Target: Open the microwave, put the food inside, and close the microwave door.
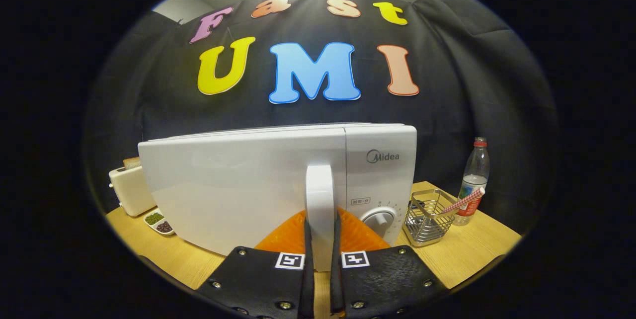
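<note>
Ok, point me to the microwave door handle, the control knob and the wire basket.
door handle (319,195): gripper view, mid-length of the upright bar, between the gripper (322,239) fingers, which press on it.
control knob (380,220): gripper view, centre of the dial face.
wire basket (428,209): gripper view, front wall of the mesh.

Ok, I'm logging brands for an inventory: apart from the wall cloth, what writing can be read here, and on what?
"Midea": top of the microwave control panel.
Small plate above the dial: too blurred to read.
Marks around the dial: too small.
Bottle label: too small.
The tongs clamp the door handle; their square markers carry patterns, no words.
</note>
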The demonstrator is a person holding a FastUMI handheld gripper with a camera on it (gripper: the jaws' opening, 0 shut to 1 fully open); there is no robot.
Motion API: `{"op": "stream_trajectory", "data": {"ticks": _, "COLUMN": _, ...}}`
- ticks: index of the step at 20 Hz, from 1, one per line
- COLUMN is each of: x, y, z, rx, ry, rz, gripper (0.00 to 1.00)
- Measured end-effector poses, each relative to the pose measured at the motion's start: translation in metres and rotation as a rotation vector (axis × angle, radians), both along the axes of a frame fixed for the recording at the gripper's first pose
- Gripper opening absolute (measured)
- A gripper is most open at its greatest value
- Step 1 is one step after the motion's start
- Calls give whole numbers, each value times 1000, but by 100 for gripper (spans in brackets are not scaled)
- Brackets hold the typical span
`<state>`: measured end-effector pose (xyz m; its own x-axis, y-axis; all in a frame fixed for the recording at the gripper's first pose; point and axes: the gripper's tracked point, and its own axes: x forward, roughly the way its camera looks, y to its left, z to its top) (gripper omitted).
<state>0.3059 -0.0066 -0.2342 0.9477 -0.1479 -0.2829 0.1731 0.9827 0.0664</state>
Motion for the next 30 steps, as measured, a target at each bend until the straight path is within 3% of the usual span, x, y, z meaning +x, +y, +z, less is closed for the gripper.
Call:
{"op": "stream_trajectory", "data": {"ticks": 3, "x": -20, "y": 9, "z": 5, "rx": -42, "ry": -30, "rz": 14, "gripper": 13}}
{"op": "stream_trajectory", "data": {"ticks": 17, "x": -127, "y": 89, "z": 22, "rx": 23, "ry": -56, "rz": 167, "gripper": 12}}
{"op": "stream_trajectory", "data": {"ticks": 28, "x": -201, "y": 230, "z": 34, "rx": 92, "ry": -108, "rz": 367, "gripper": 12}}
{"op": "stream_trajectory", "data": {"ticks": 30, "x": -206, "y": 245, "z": 35, "rx": 67, "ry": -110, "rz": 360, "gripper": 12}}
